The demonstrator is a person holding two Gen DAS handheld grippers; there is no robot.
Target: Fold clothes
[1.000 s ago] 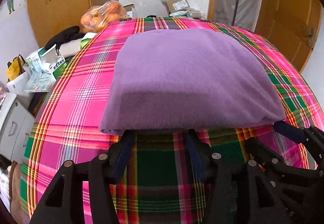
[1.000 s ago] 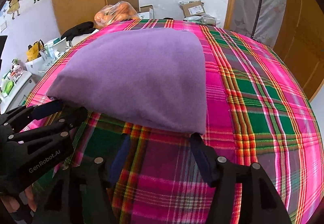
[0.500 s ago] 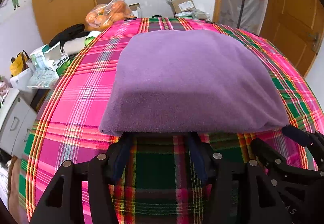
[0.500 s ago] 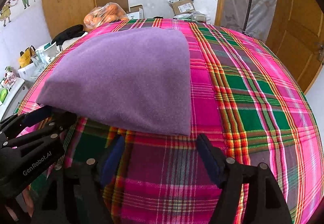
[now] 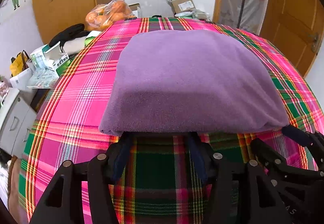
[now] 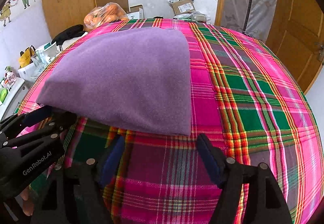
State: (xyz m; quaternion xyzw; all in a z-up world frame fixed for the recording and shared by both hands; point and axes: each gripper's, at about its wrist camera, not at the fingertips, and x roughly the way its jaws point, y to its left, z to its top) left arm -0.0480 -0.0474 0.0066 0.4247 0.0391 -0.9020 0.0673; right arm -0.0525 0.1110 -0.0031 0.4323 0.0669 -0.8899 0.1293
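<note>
Lying folded into a rectangle on the pink-and-green plaid bedspread (image 6: 253, 90) is a purple fleece garment (image 5: 188, 82). Both grippers rest at its near edge with fingers spread and holding nothing: the left gripper (image 5: 159, 139) under the left part, the right gripper (image 6: 162, 141) just short of the right corner.

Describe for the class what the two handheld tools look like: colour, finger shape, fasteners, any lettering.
Both tools, left and right, are matte black plastic with angular, ribbed frames, round silver screws and two flat fingers faced with dark blue pads. The left one carries white lettering reading GenRobot.AI.
</note>
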